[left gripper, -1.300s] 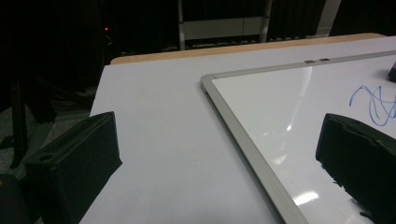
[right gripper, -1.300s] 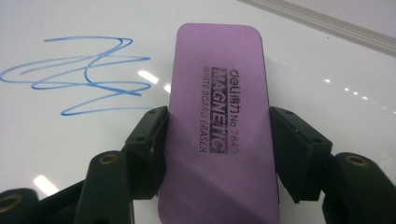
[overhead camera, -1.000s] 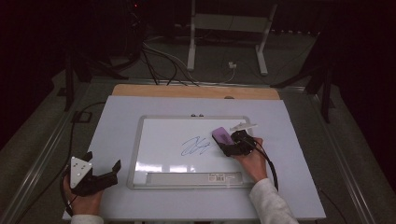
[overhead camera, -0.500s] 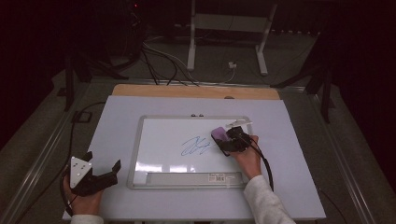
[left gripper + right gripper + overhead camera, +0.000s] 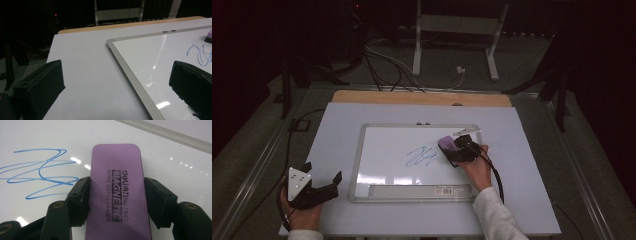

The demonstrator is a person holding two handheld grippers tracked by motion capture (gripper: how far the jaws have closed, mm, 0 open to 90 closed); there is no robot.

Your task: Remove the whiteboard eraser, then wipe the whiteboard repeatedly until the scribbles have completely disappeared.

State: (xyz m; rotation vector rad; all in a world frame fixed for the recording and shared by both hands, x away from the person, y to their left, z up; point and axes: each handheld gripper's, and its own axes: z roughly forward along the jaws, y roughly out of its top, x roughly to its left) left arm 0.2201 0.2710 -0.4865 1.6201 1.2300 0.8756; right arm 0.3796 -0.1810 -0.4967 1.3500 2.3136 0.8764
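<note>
A purple whiteboard eraser (image 5: 116, 192) is clamped between the jaws of my right gripper (image 5: 116, 197), flat on the whiteboard (image 5: 387, 150). In the high view the eraser (image 5: 446, 145) sits just right of a blue scribble (image 5: 421, 157), with the right gripper (image 5: 457, 150) behind it. The scribble (image 5: 40, 175) lies to the left of the eraser in the right gripper view. My left gripper (image 5: 319, 182) rests open on the table left of the board, nothing between its jaws. Its own view shows the board's corner (image 5: 110, 42) and the scribble (image 5: 200, 53) at far right.
The whiteboard has a grey frame and a tray strip (image 5: 412, 191) along its near edge. It lies on a white table top (image 5: 337, 130) with a wooden strip (image 5: 412, 97) at the far edge. Cables and stand legs (image 5: 417, 50) sit on the floor beyond.
My right gripper has slid the eraser left across the board, closer to the blue scribble. The left gripper has stayed put.
</note>
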